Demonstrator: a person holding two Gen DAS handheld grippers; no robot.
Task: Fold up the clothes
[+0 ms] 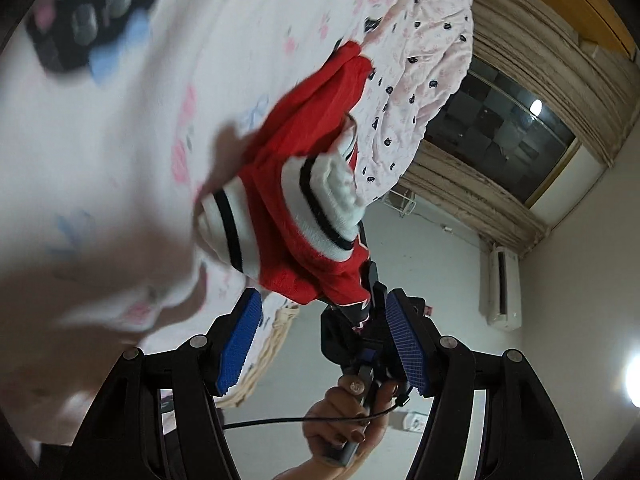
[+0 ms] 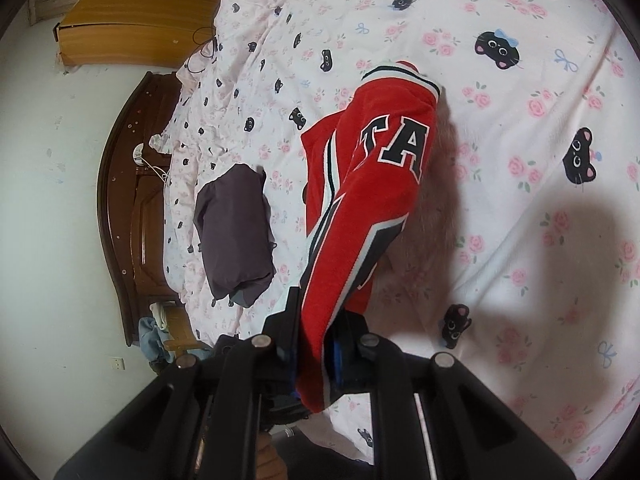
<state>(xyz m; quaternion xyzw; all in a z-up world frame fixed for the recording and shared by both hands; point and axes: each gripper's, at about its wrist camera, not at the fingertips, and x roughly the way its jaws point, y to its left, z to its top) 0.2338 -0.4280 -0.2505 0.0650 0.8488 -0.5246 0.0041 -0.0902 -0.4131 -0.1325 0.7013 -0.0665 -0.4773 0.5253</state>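
A red garment (image 2: 368, 184) with white and black stripes and black letters hangs over the bed. My right gripper (image 2: 316, 344) is shut on its lower end and holds it up off the sheet. In the left wrist view the same red garment (image 1: 312, 184) with its ribbed white and black band hangs just ahead of my left gripper (image 1: 320, 320), whose blue pads (image 1: 238, 344) stand wide apart and hold nothing. The right gripper (image 1: 370, 300) and the hand holding it show there too, between my left fingers.
The bed sheet (image 2: 520, 80) is white with pink roses and black cat faces. A folded dark grey garment (image 2: 236, 232) lies on the bed to the left. A brown wooden headboard (image 2: 120, 208) and a wardrobe (image 2: 132, 20) stand beyond it. A window (image 1: 504, 136) shows in the left wrist view.
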